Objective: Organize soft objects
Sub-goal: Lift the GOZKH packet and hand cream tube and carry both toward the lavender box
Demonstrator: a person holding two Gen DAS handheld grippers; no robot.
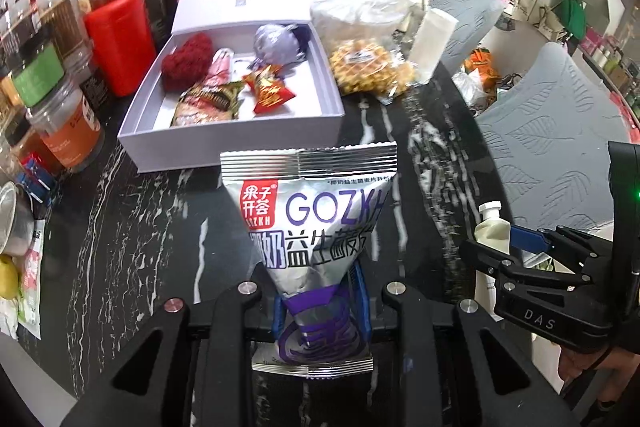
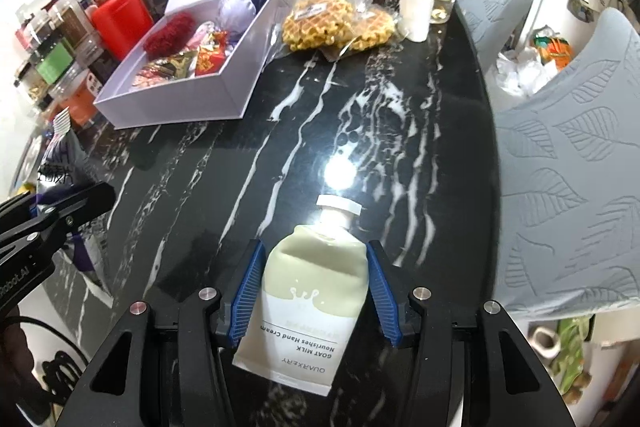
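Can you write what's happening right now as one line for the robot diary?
left gripper: shut on silver snack packet | right gripper: around hand cream tube | open lavender box: partly filled

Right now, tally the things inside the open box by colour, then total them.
Red: 2, a fuzzy heart and a snack packet
Purple: 1, a foil-wrapped ball
Pink: 1, a wrapper
Dark brown-green: 1, a snack bag
Total: 5 in the box
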